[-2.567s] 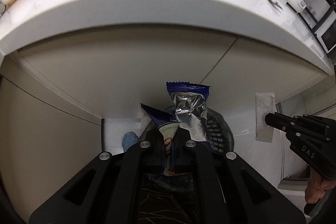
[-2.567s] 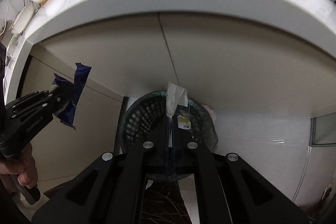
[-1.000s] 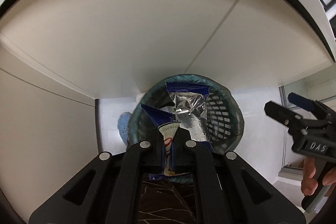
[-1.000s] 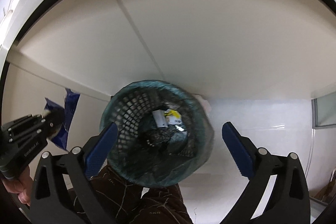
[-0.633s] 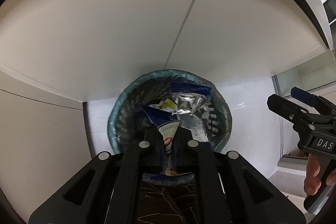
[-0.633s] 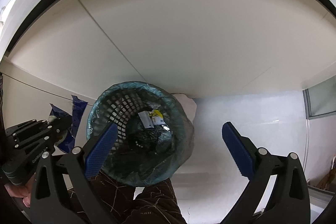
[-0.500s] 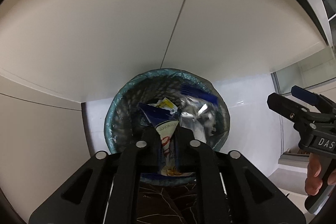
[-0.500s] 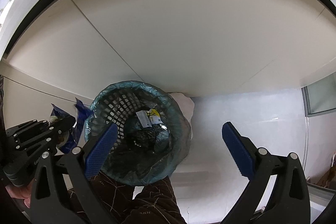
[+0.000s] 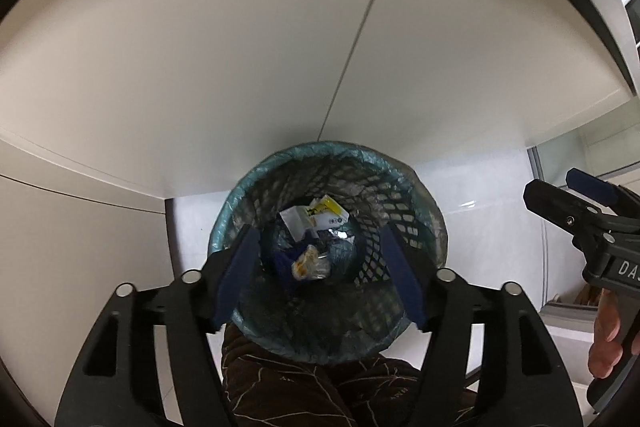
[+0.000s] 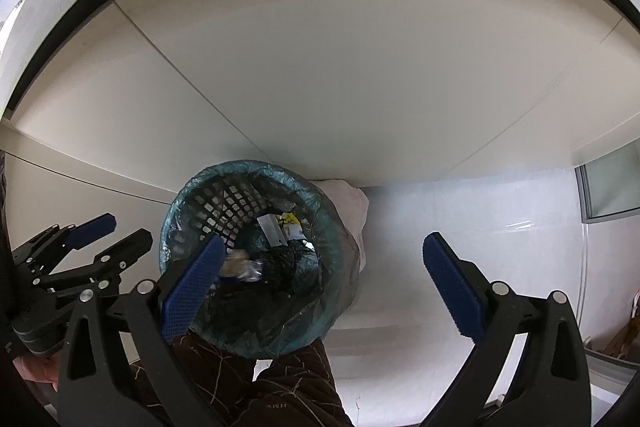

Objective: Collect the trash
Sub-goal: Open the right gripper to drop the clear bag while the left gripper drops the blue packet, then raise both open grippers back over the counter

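Cabinet front [image 9: 280, 67] is seen ahead of both tongs, with white floor [image 10: 460, 235] below it. Lined waste basket [image 9: 424, 227] is placed directly under the left tongs [image 9: 326, 277], likely so that released trash falls straight in; in the right view it sits by the left blue pad. Left tongs have just been opening; jaws are spread wide, nothing is held between them. Right tongs [image 10: 324, 291] are also spread wide and empty, held just beside the basket. Blue snack wrapper [image 9: 304, 265] is found at the basket bottom, below the left tongs, beside a white-and-yellow packet [image 9: 320, 219]. A brown patterned trouser leg [image 9: 304, 391] is seen beneath.
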`<action>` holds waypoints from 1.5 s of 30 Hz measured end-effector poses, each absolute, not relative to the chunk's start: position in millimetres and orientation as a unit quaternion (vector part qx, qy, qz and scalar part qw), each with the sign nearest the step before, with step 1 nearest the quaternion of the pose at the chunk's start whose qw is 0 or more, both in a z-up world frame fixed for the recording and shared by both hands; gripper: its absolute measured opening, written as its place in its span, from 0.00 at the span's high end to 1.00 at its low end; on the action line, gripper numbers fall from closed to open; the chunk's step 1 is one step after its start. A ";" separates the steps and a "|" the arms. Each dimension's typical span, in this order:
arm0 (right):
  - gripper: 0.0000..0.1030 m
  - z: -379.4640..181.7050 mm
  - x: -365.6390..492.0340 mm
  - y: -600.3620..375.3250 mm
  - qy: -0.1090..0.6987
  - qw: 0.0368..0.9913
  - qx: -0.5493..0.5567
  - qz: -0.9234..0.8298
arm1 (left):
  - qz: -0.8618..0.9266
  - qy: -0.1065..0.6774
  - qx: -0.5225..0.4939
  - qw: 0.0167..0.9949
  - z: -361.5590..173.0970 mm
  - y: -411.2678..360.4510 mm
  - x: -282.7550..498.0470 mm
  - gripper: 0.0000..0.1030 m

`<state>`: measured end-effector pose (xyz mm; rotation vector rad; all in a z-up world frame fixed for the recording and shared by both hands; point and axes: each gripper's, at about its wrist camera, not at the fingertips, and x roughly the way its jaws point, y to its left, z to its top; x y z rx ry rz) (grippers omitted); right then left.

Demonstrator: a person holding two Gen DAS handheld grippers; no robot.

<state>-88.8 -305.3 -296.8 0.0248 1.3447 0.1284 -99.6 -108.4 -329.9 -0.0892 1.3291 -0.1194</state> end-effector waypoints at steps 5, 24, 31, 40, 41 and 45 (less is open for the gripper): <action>0.07 -277.8 -82.4 -304.5 0.609 0.790 0.004 0.064 | -0.039 0.600 -0.052 0.798 -308.9 -94.3 -97.6 0.16; 0.08 -120.3 -41.1 -292.7 0.532 0.844 -0.013 0.063 | 0.007 0.525 -0.086 0.847 -161.6 -41.1 -82.8 0.06; 0.08 -79.6 -26.1 -284.3 0.521 0.851 -0.019 0.060 | 0.025 0.509 -0.074 0.857 -116.8 -22.6 -64.8 0.06; 0.08 -40.4 4.4 -269.9 0.507 0.860 -0.019 0.059 | 0.022 0.490 -0.074 0.868 -74.5 -8.5 -36.3 0.06; 0.08 -38.7 7.9 -268.4 0.507 0.860 -0.019 0.059 | 0.022 0.487 -0.074 0.870 -70.8 -8.0 -31.6 0.06; 0.08 -35.9 25.0 -261.9 0.514 0.856 -0.016 0.053 | 0.023 0.483 -0.074 0.872 -58.9 -3.7 -12.1 0.06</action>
